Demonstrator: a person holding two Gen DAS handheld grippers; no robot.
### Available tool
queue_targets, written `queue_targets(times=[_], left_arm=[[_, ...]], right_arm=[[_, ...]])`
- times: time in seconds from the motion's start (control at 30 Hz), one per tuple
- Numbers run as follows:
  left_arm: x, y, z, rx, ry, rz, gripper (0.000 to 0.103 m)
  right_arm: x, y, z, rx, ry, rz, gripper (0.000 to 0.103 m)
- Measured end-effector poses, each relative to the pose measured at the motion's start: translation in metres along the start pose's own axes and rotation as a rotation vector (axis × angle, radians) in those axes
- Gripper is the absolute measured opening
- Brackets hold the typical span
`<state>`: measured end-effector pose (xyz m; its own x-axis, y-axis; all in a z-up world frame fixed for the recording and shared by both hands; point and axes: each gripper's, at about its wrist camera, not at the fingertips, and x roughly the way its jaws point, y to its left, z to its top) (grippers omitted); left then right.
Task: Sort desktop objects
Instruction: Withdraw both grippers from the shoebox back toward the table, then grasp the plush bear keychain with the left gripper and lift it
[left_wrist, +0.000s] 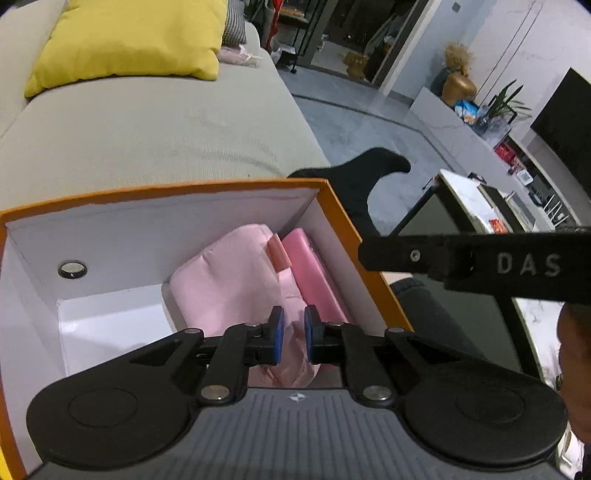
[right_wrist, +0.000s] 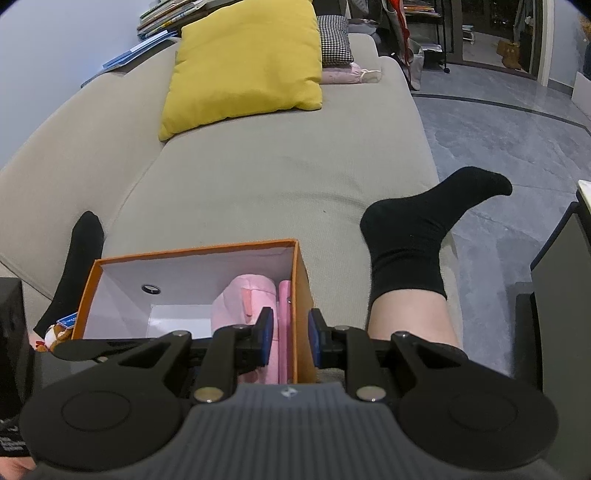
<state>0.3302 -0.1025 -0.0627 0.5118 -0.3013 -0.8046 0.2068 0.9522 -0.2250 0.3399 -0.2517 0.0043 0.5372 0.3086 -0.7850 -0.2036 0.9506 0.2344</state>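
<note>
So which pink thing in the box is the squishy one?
The pale pink puffy pouch in the middle of the orange box. It looks soft and wrinkled; the darker pink case beside it, against the box wall, looks flat and smooth.

Left hand-held gripper (left_wrist: 294, 334) angled downward, closed; right hand-held gripper (right_wrist: 290, 338) downward, jaws slightly apart.

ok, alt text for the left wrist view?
The left tool, its blue pads nearly shut on pink fabric, reaches into an orange box with white walls that holds a soft pink pouch and a darker pink case. Behind it, a grey sofa with a yellow cushion.
</note>
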Motion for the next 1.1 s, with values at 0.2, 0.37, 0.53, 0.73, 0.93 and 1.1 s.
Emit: queue_targets(times=[0.2, 0.37, 0.53, 0.73, 0.93, 1.1], left_arm=[[-0.017, 0.006, 0.003, -0.019, -0.025, 0.009, 0.012], [-0.057, 0.011, 0.0, 0.003, -0.072, 0.025, 0.012], [-0.114, 0.032, -0.006, 0.045, -0.119, 0.09, 0.012], [-0.181, 0.086, -0.018, 0.045, -0.132, 0.247, 0.013], [-0.206, 0.142, -0.037, 0.022, -0.057, 0.358, 0.026], [-0.187, 0.167, -0.051, 0.087, 0.033, 0.365, 0.034]], right_arm=[[-0.01, 0.006, -0.002, -0.013, -0.016, 0.0, 0.022], [-0.019, 0.019, -0.008, -0.03, -0.026, 0.031, 0.023], [-0.029, 0.051, -0.017, -0.06, -0.029, 0.136, 0.023], [-0.027, 0.114, -0.023, -0.101, 0.03, 0.281, 0.026], [-0.002, 0.182, -0.026, -0.135, 0.125, 0.363, 0.035], [0.03, 0.229, -0.041, -0.182, 0.216, 0.362, 0.034]])
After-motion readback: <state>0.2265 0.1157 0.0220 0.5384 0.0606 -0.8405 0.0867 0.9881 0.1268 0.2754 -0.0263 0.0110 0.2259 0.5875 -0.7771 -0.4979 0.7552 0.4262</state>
